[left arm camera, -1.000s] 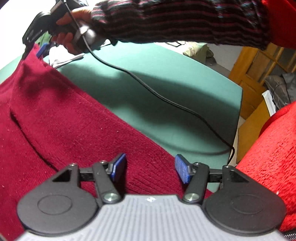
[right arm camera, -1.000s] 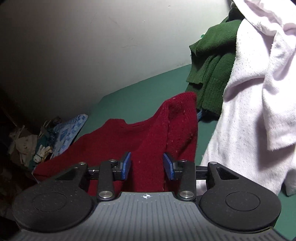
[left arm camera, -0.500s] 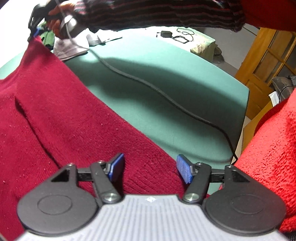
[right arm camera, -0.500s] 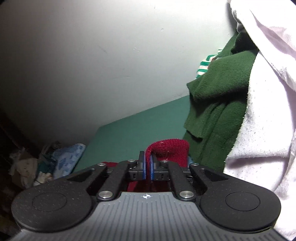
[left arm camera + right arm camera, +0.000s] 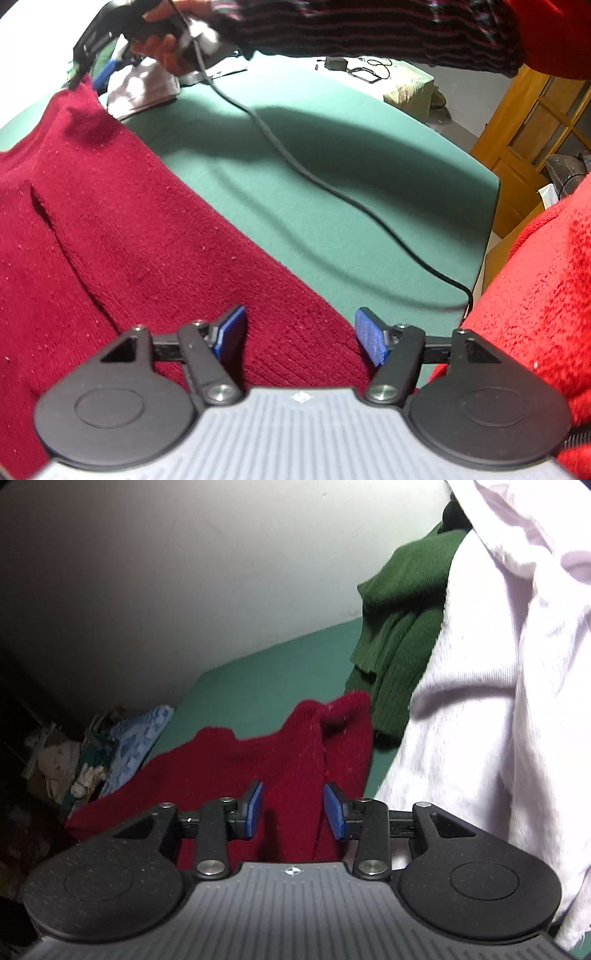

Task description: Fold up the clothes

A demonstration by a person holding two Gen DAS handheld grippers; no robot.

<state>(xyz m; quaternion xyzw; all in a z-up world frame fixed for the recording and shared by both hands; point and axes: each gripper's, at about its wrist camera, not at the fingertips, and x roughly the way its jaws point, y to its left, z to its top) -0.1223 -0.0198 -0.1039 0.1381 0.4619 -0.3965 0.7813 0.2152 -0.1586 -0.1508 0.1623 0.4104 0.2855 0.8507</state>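
Two tongs, both with blue pads apart. We hold the left tongs low over the ribbed hem of the dark red sweater, pads on either side of the knit, nothing clamped. The sweater lies spread on the green worktop, running from the near left toward the far corner. There we see the right tongs in the person's hand, at the sweater's far tip beside a white cloth. A black cable trails from that hand across the bare green surface.

From the right wrist view, the right tongs sit open above a raised fold of the red sweater; the knit shows between the pads, not gripped. Just right hangs a pale pink garment, with a green knit behind it. A blue patterned cloth lies off the worktop's left edge.
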